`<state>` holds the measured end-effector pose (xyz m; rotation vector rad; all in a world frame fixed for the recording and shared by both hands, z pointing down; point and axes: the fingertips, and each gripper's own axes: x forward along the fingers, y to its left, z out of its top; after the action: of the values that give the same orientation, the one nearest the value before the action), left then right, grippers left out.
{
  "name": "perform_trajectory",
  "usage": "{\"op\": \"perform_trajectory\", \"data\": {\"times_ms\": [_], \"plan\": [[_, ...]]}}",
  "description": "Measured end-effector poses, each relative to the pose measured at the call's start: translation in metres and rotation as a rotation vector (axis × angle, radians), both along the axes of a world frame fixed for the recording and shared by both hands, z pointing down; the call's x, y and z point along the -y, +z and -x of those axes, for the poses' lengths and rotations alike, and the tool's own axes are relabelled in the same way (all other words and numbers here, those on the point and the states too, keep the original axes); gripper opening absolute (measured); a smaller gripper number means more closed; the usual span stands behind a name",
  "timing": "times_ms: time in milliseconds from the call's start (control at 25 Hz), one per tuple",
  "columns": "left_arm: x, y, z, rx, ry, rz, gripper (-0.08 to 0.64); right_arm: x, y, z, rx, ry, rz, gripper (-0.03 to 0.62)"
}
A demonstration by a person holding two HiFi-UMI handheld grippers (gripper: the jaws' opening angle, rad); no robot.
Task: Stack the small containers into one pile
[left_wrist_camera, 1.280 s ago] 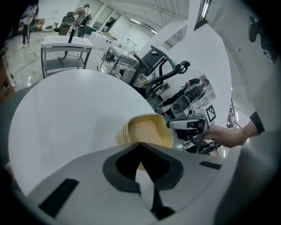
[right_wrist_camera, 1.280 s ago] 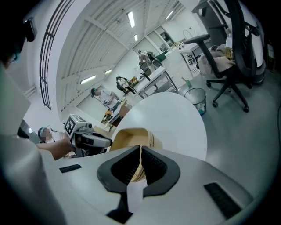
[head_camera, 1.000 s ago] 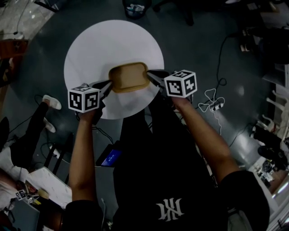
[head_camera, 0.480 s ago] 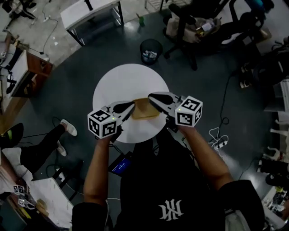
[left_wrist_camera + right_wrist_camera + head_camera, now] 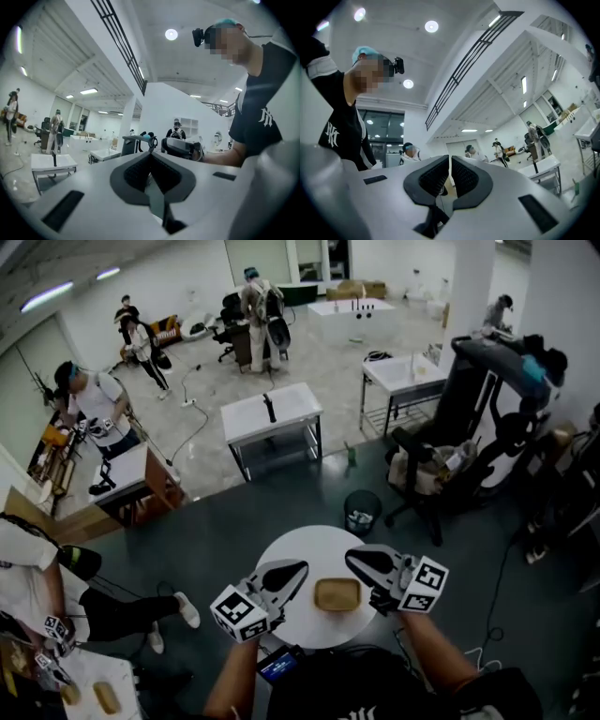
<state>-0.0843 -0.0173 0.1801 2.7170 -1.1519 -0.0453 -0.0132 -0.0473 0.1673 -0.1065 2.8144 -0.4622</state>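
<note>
Left claw [image 5: 298,567], right claw [image 5: 351,557]: both closed on nothing, now lifted away from the tan containers [image 5: 337,594] they flanked a second ago. Containers: apparently one nested pile, mid round white desk [image 5: 314,545], between the claws. Stacking looks finished.

Tan container [image 5: 337,594], white round table [image 5: 298,557], dark grey-green floor [image 5: 216,540]
</note>
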Motion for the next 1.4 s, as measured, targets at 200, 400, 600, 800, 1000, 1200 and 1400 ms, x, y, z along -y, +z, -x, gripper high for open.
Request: {"op": "perform_trajectory", "data": {"times_ms": [200,400,600,800,1000,1200,1400], "plan": [[-0.045,-0.042,-0.013,-0.038,-0.084,-0.116,0.003,-0.047,-0.016,-0.036,-0.005,-0.145,-0.091,0.043],[-0.087,-0.039,-0.058,-0.032,-0.146,-0.123,0.003,-0.082,-0.022,-0.094,0.016,-0.184,-0.114,0.044],[-0.132,-0.021,-0.126,-0.064,-0.159,-0.065,0.003,-0.126,-0.002,-0.144,0.011,-0.258,-0.077,0.044],[-0.170,-0.004,-0.189,-0.045,-0.116,0.003,0.003,-0.174,0.025,-0.169,0.003,-0.370,-0.003,0.044],[-0.195,-0.003,-0.220,-0.014,-0.067,0.031,0.003,-0.206,0.026,-0.186,-0.002,-0.407,-0.010,0.044],[-0.210,-0.006,-0.229,0.016,-0.024,0.007,0.003,-0.221,0.020,-0.194,-0.013,-0.376,-0.050,0.043],[-0.247,-0.005,-0.229,-0.021,-0.023,0.001,0.003,-0.259,0.013,-0.194,-0.040,-0.332,-0.066,0.041]]}}
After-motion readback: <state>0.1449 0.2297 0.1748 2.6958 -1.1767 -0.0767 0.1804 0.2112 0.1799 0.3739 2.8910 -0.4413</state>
